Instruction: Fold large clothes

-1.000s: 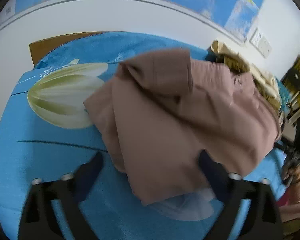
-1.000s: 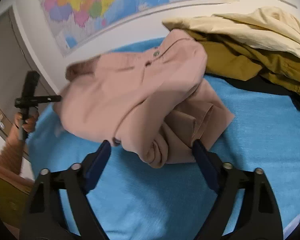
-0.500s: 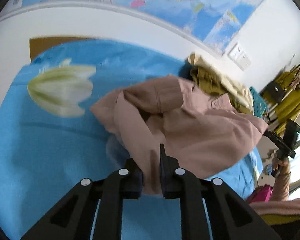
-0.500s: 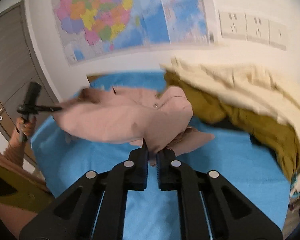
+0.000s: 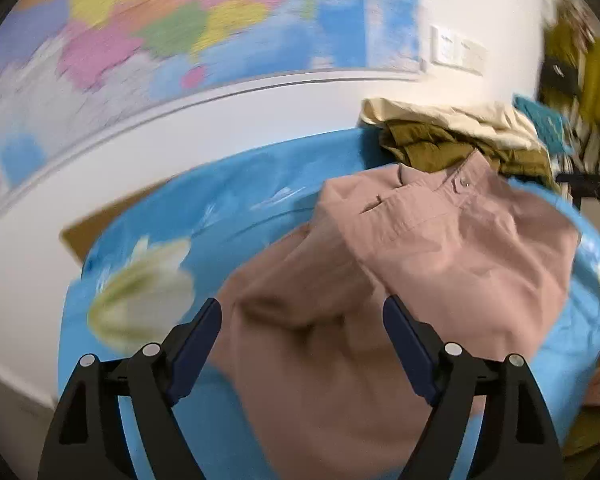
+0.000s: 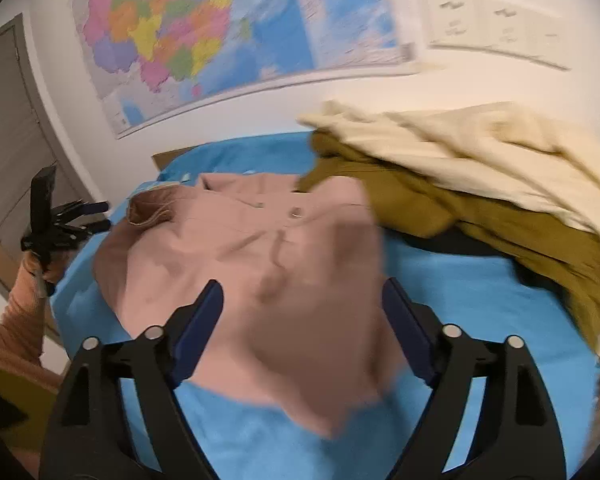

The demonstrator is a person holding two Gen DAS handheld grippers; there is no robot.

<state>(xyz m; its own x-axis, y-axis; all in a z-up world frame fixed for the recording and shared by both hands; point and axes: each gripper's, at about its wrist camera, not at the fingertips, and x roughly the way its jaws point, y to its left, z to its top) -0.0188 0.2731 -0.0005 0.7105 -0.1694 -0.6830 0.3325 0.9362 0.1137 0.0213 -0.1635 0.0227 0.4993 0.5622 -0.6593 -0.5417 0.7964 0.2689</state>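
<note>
Half a second back both grippers were pinched shut on pink cloth; now both have let go, their jaws opening wide with nothing pressed between the pads, and both have lifted away from the bed.

Nearest, the left gripper point(image 5: 302, 344) frames the lower, blurred part of the pink garment point(image 5: 420, 264), which spreads from 6 o'clock up toward 1 o'clock in its view. The right gripper point(image 6: 302, 320) sees the same garment point(image 6: 240, 248) from 6 o'clock running up to 11 o'clock, so its long axis lies roughly between the two hands, buttoned waistband or placket at the far end. It rests crumpled on the blue bedsheet point(image 6: 460, 304), not yet flat.

Neither hand looks clearly nearer; each hangs over its own near edge. The next grasp likely needs a corner, and the blur hides them.

Farther off, at 2 o'clock, the olive and cream clothes pile point(image 6: 480, 184) touches the garment's far edge. Beyond, a wall map point(image 6: 220, 32).
</note>
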